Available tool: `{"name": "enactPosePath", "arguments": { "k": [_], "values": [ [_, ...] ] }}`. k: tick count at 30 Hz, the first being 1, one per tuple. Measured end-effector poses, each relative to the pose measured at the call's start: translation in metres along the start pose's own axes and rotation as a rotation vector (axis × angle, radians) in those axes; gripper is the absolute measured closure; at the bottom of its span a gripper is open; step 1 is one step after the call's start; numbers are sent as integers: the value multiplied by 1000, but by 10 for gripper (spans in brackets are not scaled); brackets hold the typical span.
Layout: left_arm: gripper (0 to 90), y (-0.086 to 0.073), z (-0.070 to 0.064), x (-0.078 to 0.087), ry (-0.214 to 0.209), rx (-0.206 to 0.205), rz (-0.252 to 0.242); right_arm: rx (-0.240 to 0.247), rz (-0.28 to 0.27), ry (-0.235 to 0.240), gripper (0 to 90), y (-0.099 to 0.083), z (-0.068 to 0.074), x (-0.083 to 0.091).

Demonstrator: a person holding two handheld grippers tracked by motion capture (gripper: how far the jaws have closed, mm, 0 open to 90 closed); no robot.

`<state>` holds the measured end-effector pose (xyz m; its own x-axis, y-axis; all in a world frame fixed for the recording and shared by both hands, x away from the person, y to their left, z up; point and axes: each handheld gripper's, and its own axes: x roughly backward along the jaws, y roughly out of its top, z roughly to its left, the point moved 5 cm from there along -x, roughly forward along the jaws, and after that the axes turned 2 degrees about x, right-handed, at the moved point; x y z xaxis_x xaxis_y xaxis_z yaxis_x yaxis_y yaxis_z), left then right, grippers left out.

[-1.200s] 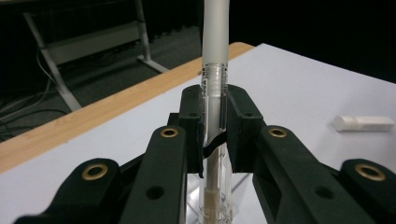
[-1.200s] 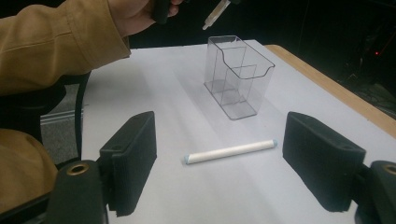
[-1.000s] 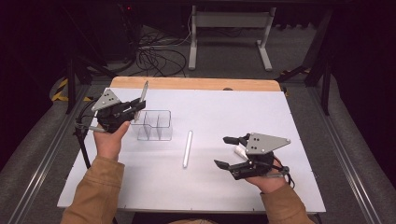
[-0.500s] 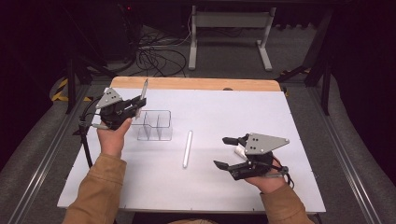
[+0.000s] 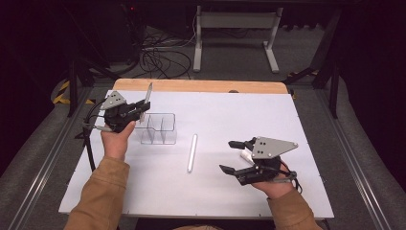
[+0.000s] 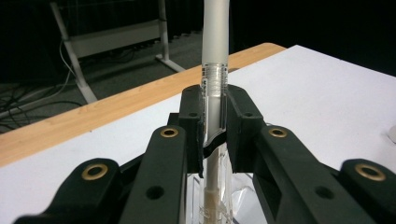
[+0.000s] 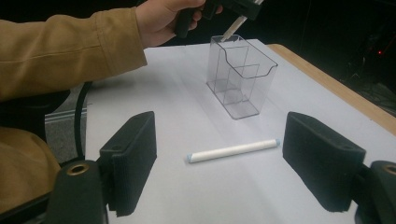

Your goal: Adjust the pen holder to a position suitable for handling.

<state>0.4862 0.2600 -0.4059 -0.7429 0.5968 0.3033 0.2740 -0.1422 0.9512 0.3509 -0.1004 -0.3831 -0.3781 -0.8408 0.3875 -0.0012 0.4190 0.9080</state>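
Left tongs (image 5: pixel 139 108) are clenching a pen (image 6: pixel 215 88), holding it upright with its lower tip dipping into the organizer's (image 5: pixel 159 128) left compartment. Right tongs (image 5: pixel 233 156) are hanging wide open, well right of the organizer. A second pen (image 5: pixel 192 152) is lying on the tabletop (image 5: pixel 287 120) between them.

— We see the white table (image 5: pixel 287 124) evenly lit from above, the surroundings dark.

— We find the left gripper's near jaws soft, the shadows faint, no glare.
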Motion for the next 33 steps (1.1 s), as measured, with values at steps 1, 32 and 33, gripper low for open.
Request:
{"name": "enactPosePath", "arguments": {
  "k": [1, 32, 33],
  "values": [
    [785, -1, 1, -1, -2, 4, 3, -1, -2, 1, 267, 0, 0, 0],
    [108, 31, -69, 26, 16, -29, 93, -15, -18, -21, 262, 1, -5, 8],
    [108, 32, -73, 25, 18, -22, 97, -16, -18, -22, 262, 1, -5, 8]
  ]
}}
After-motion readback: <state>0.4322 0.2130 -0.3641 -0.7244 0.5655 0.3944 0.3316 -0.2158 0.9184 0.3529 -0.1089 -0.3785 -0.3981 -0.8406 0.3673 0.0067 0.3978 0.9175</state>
